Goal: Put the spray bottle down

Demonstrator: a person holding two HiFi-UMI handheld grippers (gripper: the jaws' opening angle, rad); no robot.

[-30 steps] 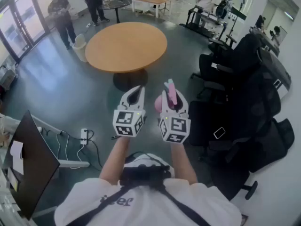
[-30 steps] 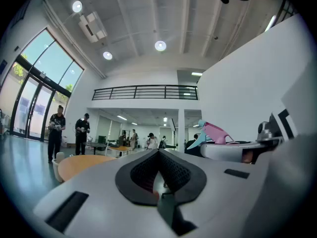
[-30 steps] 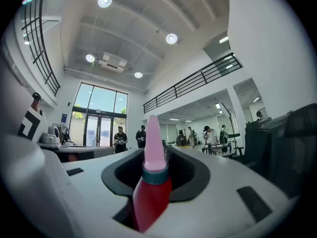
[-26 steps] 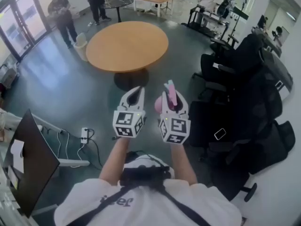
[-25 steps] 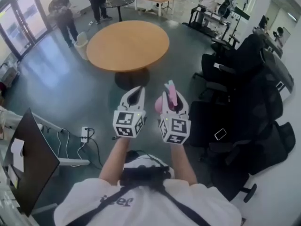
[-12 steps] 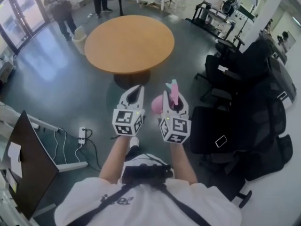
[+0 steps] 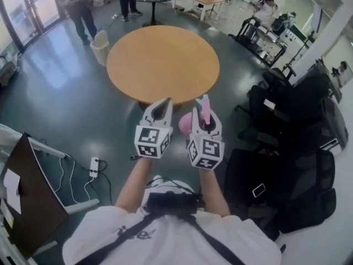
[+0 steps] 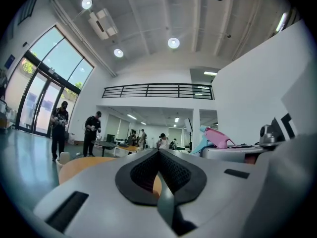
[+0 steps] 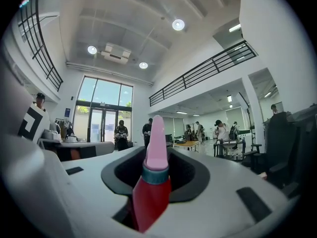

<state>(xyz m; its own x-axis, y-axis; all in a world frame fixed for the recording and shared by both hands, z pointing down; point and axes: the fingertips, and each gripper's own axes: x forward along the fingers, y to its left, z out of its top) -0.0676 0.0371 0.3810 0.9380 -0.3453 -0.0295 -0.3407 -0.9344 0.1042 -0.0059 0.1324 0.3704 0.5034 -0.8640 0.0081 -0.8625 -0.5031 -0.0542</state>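
A pink spray bottle (image 7: 185, 123) with a pink and teal head stands upright between the jaws of my right gripper (image 7: 203, 116), which is shut on it. In the right gripper view its red neck, teal collar and pink top (image 9: 154, 167) fill the gap between the jaws. My left gripper (image 7: 163, 105) hovers level beside it on the left, shut with nothing in it; its tips meet (image 8: 158, 151). The left gripper view also catches the bottle's head (image 8: 216, 135) off to the right. Both grippers hang in the air just short of a round wooden table (image 7: 162, 65).
Black office chairs (image 7: 298, 109) crowd the right side. A pale bin (image 7: 100, 46) stands at the table's far left, with two people (image 7: 77, 7) beyond it. A power strip and cables (image 7: 94, 167) lie on the floor at left, near a dark board (image 7: 22, 197).
Both grippers have travelled forward together toward the round table, which now lies closer below them. The bottle stays in the right gripper, and the left stays shut.
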